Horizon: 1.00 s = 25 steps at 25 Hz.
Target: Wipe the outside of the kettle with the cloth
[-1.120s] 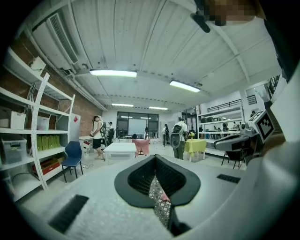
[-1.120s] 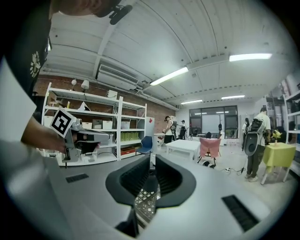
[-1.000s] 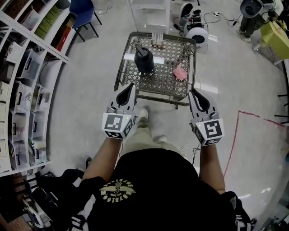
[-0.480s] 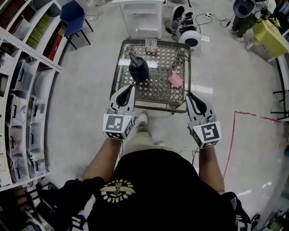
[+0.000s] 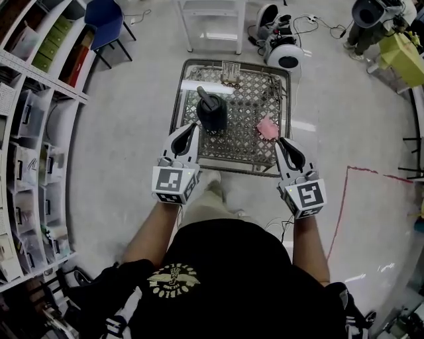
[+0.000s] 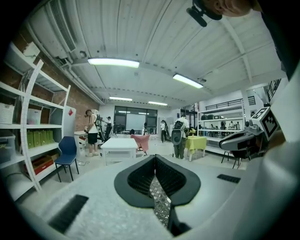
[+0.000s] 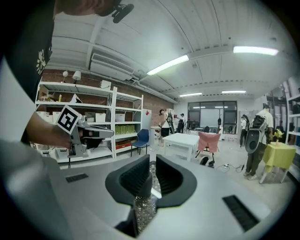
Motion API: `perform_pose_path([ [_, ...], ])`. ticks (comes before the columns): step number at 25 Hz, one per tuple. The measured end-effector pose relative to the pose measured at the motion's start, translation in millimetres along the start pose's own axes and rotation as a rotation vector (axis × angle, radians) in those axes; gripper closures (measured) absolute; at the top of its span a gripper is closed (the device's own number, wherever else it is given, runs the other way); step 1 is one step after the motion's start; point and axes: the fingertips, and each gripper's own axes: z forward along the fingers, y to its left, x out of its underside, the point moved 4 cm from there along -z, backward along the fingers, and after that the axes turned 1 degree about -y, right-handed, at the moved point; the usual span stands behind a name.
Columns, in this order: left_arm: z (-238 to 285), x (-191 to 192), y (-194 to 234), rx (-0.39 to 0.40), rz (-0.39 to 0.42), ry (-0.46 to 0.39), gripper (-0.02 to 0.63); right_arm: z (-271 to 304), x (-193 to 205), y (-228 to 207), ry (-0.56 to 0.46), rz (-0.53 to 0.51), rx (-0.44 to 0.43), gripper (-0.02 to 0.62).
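A black kettle (image 5: 212, 111) stands upright on a metal mesh-topped table (image 5: 177, 93), left of the middle. A pink cloth (image 5: 267, 128) lies on the mesh to the kettle's right. My left gripper (image 5: 193, 126) is shut and empty, its tip against the table's near edge, just short of the kettle. My right gripper (image 5: 281, 140) is also shut and empty, close to the cloth's near side. In the left gripper view, the left gripper (image 6: 154, 157) has its pads together. The right gripper (image 7: 153, 161) looks the same in its own view. Neither gripper view shows kettle or cloth.
Shelving (image 5: 40, 132) runs along the left, with a blue chair (image 5: 106, 16) beyond it. A white table (image 5: 212, 10) and a round white machine (image 5: 288, 56) stand behind the mesh table. Red tape (image 5: 341, 205) marks the floor at right. People (image 6: 92, 131) stand far off.
The person has stepped closer to the mesh table. Both grippers moved forward with them, and their tips now show against its near edge. Both stayed shut.
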Motion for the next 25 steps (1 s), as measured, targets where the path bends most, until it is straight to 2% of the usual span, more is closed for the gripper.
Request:
perform_pose_path([
  [11, 94.4, 32.2, 65.1, 0.081, -0.037, 0.059, 0.598, 94.2, 10.1, -20.0, 0.090, 0.041, 0.029, 0.577],
  [15, 126.0, 47.9, 71.2, 0.138, -0.052, 0.094, 0.600, 113.9, 20.9, -24.3, 0.153, 0.071, 0.046, 0.511],
  [20, 170.4, 59.6, 84.3, 0.185, -0.059, 0.123, 0.600, 141.0, 29.1, -36.1, 0.207, 0.095, 0.084, 0.491],
  [25, 213.8, 86.9, 73.8, 0.272, -0.059, 0.147, 0.600, 149.6, 54.6, -56.6, 0.299, 0.141, 0.125, 0.449],
])
